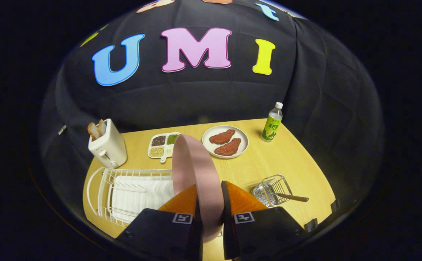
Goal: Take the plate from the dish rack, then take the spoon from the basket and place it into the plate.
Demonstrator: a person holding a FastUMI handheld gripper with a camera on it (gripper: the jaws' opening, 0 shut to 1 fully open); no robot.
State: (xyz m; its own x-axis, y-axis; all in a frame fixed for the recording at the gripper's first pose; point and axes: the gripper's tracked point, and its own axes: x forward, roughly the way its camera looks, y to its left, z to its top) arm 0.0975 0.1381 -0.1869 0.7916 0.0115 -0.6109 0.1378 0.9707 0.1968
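A pink plate (192, 163) stands on edge between my two orange fingers (181, 201), which press on its rim from both sides. My gripper (209, 192) holds it lifted above the wooden table (287, 163). The white wire dish rack (131, 192) lies below and to the left of the fingers, with nothing in its slots. To the right of the fingers sits a small wire basket (271, 189) with a brown spoon (292, 197) lying in it, its handle sticking out to the right.
Beyond the plate are a white toaster (108, 145) with bread slices, a divided tray of grains (163, 144), a white plate with two pieces of meat (225, 141) and a green-labelled bottle (272, 123). Bare wood lies between the meat plate and the basket.
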